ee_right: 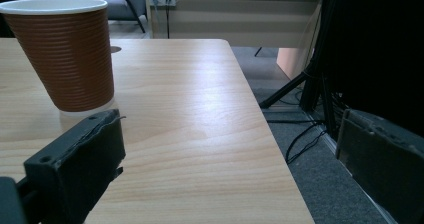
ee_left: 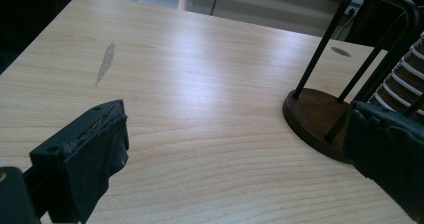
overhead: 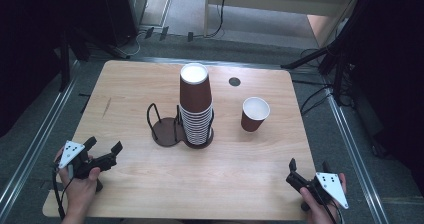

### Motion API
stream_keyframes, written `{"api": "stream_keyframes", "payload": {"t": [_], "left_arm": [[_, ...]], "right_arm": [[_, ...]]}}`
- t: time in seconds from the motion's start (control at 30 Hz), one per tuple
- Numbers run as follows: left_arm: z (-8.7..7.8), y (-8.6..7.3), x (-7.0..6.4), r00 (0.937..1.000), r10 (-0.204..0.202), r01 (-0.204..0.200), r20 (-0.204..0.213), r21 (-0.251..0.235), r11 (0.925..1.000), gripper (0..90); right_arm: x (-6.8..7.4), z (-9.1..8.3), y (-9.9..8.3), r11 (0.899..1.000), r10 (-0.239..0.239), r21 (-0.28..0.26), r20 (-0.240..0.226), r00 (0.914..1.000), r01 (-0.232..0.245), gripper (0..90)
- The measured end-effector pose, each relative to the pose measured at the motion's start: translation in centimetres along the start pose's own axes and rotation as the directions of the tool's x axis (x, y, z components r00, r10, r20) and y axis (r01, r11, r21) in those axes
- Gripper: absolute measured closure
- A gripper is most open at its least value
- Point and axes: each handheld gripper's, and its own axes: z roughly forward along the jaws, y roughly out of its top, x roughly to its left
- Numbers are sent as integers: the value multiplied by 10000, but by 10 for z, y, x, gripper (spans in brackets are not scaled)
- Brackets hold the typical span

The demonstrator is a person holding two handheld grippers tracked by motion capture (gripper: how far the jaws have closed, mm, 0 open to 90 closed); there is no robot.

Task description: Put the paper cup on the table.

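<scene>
High view shows the left tongs [overhead: 104, 145] and right tongs [overhead: 308, 165] both released, gripping nothing, low at the near corners of the desk [overhead: 135, 179]. A tall stack of brown cups [overhead: 196, 106] stands in a black wire holder [overhead: 167, 129] mid-desk; a single brown cup [overhead: 254, 114] stands apart, right of it.

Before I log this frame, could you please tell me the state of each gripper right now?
Left gripper: open, holding nothing, low over the table's near left corner.
Right gripper: open, holding nothing, at the near right edge.
</scene>
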Motion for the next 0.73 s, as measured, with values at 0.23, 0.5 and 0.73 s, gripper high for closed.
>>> {"api": "stream_keyframes", "payload": {"t": [0.23, 0.5, 0.73], "left_arm": [[0, 0, 0, 10000, -46, 46, 40, -11, 10000, 0], [2, 0, -1, 10000, -11, 10, 85, 90, 10000, 0], [3, 0, -2, 9999, 36, -39, 114, 188, 9998, 0]], "right_arm": [[-4, 1, -7, 10000, -31, 44, 188, 9998, 30, 0], [0, -4, -9, 9988, -302, -380, 470, 9984, 320, 0], [4, -4, -9, 9965, -722, -379, 480, 9962, 741, 2]]}}
